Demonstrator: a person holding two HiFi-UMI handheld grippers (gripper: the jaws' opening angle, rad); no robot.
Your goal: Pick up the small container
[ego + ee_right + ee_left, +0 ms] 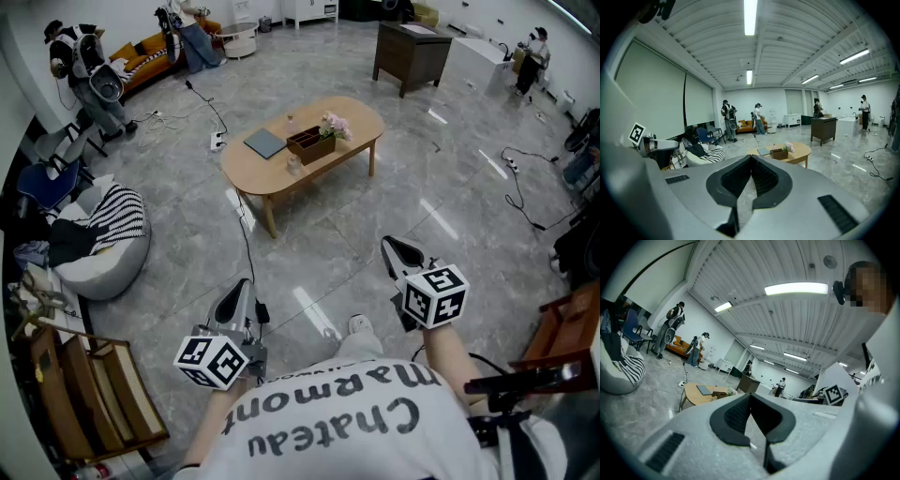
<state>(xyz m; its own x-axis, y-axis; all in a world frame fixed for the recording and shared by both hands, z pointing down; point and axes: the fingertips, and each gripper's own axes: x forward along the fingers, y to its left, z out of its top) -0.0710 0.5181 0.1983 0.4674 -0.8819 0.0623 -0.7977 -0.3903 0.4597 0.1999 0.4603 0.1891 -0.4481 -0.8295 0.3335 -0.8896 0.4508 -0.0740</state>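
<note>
Person is standing on the grey marble floor (441, 178), well apart from the oval wooden desk (352, 112), w/ both tools held low in front of the body. The left hand-held gripper (236, 298) is pointing fwd toward the desk. In the left gripper view its jaws are sitting together, tips meeting, nothing btwn them. The right hand-held gripper (401, 251) is likewise sitting closed & empty, its pads touching at the tips in the right gripper view, w/ the desk showing far off beyond them. The small container (293, 162), pale & too small to make out in detail, is resting on the desk near the edge facing the person, just beside a brown box (309, 145) w/ pinkish flowers (334, 125) at one end. A flat grey-blue slab (265, 142), maybe a closed laptop, is lying next to the box on the far-left side. Off to the left, a beanbag (103, 258) w/ a striped cloth over it is sitting on the floor. Neither tool is touching anything on the desk.
</note>
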